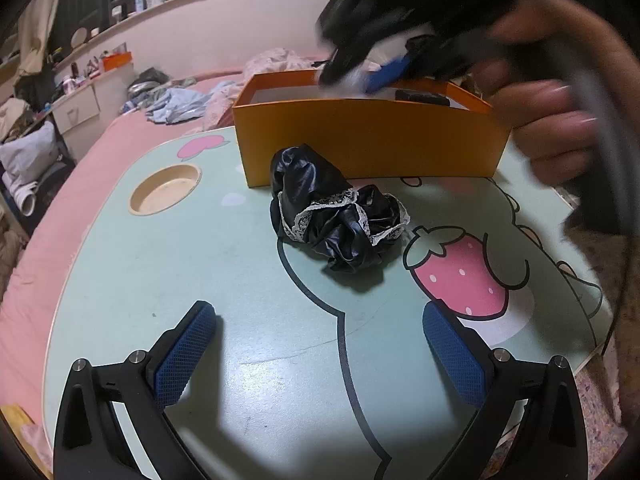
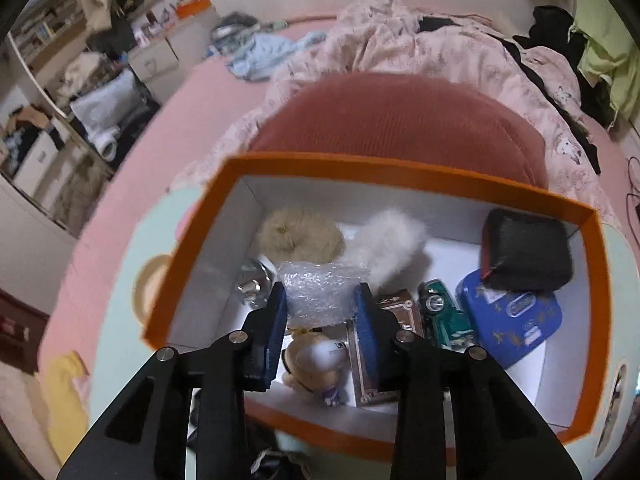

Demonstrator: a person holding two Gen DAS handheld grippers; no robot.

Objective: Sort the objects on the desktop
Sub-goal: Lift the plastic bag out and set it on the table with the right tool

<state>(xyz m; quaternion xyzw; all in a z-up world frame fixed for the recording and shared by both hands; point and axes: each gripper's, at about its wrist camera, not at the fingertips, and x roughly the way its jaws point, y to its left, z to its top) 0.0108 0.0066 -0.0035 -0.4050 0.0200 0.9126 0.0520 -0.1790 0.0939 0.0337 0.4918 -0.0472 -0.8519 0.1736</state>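
Bubble-wrap bundle [image 2: 320, 294] is pinched between the blue pads of my right gripper [image 2: 322, 300], held above the open orange box [image 2: 400, 170]. It looks light, soft and springy; I judge it will crush rather than break, though the film may be slick, so a hold across its middle, as now, seems best. Whether anything is wrapped inside I cannot tell.

Below it in the box: a beige fluffy scrunchie [image 2: 300, 236], a white furry piece [image 2: 390, 246], a black pouch [image 2: 526, 256], a blue tin [image 2: 510, 320], a green toy car [image 2: 444, 318] and a small doll [image 2: 320, 364].

Right gripper pose: pitched steeply down, fingers over the box's near-left part; in the left wrist view it shows as a blur above the box rim, the hand [image 1: 552, 120] behind it.

Still on the counter [image 1: 200, 260]: a crumpled black garment with lace trim [image 1: 340, 216], just in front of the box. Limp, slippery-looking fabric; I would take it by a bunched fold near the top.

Left gripper [image 1: 320, 354]: jaws wide, empty, angled down over the counter, short of the garment.
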